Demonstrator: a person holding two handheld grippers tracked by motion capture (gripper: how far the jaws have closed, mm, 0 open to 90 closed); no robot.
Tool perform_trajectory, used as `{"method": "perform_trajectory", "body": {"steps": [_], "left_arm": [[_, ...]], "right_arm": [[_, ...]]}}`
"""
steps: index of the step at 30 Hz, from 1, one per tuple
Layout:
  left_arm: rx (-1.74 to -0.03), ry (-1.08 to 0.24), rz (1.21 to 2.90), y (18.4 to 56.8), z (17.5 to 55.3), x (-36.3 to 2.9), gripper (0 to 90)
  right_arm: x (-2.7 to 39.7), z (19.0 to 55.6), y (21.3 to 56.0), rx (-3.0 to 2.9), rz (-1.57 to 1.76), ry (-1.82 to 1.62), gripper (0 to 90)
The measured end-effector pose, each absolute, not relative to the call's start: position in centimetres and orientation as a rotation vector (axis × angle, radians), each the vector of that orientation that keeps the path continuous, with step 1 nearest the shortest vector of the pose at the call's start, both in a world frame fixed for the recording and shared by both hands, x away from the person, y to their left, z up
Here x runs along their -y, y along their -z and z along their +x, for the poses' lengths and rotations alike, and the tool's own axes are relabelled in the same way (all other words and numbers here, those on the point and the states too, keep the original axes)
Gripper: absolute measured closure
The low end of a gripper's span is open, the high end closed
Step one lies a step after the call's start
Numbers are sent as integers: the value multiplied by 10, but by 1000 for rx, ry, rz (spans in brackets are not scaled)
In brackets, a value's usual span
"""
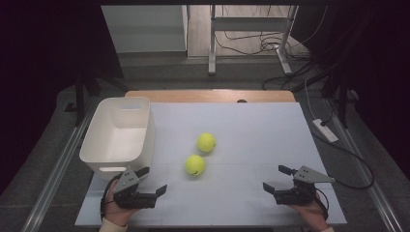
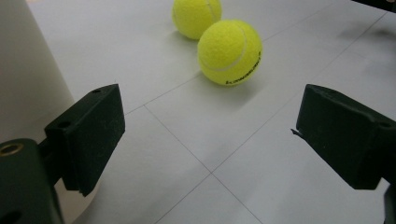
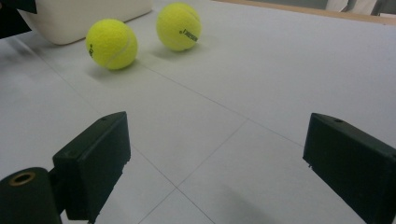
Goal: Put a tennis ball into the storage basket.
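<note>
**Two balls waiting, both tools wide and empty**

From the high view, we have two tennis balls in the middle of the counter (image 1: 251, 145): the near ball (image 1: 195, 165) and the far ball (image 1: 206, 142), close together but not touching. The white bin (image 1: 99, 140) stands at the left edge, empty as far as we can see. Our left tool (image 1: 153, 180) hovers low just in front of the bin, jaws spread with nothing between them. Our right tool (image 1: 275, 178) sits well apart on the other side, equally open and empty.

Over to the left gripper view: the near ball (image 2: 229, 51) lies ahead and slightly right of centre between the black jaws, with the far ball (image 2: 196, 17) right behind it. The bin wall (image 2: 23, 70) crowds our left side. We reckon the left tool is best placed for the near ball. We'd keep the jaws this wide, swing right to centre the ball, and come in low so the pads meet its widest part. A glancing touch could roll it into its neighbour.

In the right gripper view, the near ball (image 3: 112, 44) and far ball (image 3: 179, 26) sit well ahead to the left, the bin (image 3: 88, 16) beyond them. Nothing lies between these jaws.
</note>
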State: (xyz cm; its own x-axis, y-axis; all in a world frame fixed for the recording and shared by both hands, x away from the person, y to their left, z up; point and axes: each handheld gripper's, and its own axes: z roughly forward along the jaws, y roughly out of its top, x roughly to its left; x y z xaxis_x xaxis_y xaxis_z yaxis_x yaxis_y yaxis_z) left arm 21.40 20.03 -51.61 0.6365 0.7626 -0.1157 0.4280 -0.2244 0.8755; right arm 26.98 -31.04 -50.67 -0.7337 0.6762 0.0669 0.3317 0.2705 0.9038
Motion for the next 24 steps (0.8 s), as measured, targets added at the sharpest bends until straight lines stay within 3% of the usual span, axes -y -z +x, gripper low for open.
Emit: {"method": "perform_trajectory", "body": {"steps": [24], "left_arm": [[-959,-404,1862,513,214,-195,91]], "right_arm": [[311,273,508,-2221,936,-1464,77]]}}
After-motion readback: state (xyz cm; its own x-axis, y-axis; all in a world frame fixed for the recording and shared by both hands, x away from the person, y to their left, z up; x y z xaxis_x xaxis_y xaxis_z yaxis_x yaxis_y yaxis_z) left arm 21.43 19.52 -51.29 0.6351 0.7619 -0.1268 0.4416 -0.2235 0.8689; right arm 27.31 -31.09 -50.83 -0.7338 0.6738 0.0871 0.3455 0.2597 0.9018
